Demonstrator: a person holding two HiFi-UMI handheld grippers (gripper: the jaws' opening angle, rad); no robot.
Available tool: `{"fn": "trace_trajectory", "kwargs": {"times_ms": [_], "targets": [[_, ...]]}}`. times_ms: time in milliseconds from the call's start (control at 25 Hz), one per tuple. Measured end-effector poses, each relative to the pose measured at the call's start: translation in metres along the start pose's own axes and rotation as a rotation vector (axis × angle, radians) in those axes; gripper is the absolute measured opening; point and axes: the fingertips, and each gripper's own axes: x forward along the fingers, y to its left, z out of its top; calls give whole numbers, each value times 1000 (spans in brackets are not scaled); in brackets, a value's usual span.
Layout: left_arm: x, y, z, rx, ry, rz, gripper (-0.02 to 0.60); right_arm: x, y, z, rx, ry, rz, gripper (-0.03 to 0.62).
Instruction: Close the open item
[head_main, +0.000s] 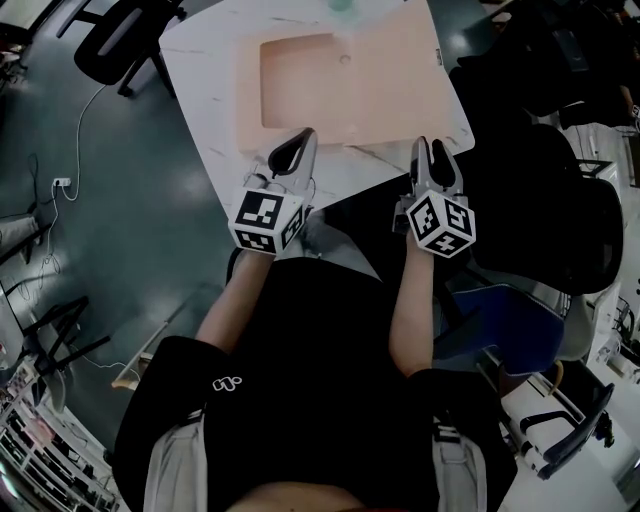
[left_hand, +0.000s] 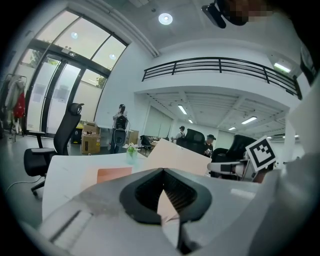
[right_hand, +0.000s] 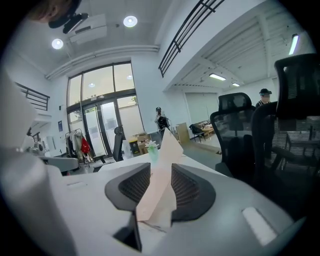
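A pale pink box lies open on the white table (head_main: 205, 70), with its shallow tray (head_main: 298, 80) on the left and its lid (head_main: 398, 75) folded out to the right. My left gripper (head_main: 303, 140) hovers at the table's near edge in front of the tray (left_hand: 114, 175), fingertips together and empty. My right gripper (head_main: 431, 148) sits at the lid's near right corner. In the right gripper view the lid (right_hand: 165, 152) rises edge-on through the gap between the right gripper's (right_hand: 161, 167) parted pads, which do not press on it. The lid (left_hand: 177, 155) stands tilted up.
A green-topped bottle (right_hand: 153, 149) stands at the table's far edge behind the box. Black office chairs crowd the right side (head_main: 560, 220) and one stands at the far left (head_main: 125, 40). My body is close against the table's near corner.
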Motion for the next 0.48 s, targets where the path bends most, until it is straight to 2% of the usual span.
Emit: {"fn": "trace_trajectory", "kwargs": {"times_ms": [360, 480], "targets": [[10, -4, -10, 17, 47, -2, -14, 15, -26, 2, 43, -19, -26, 129], [10, -1, -9, 23, 53, 7, -14, 19, -27, 7, 45, -39, -19, 110]]}}
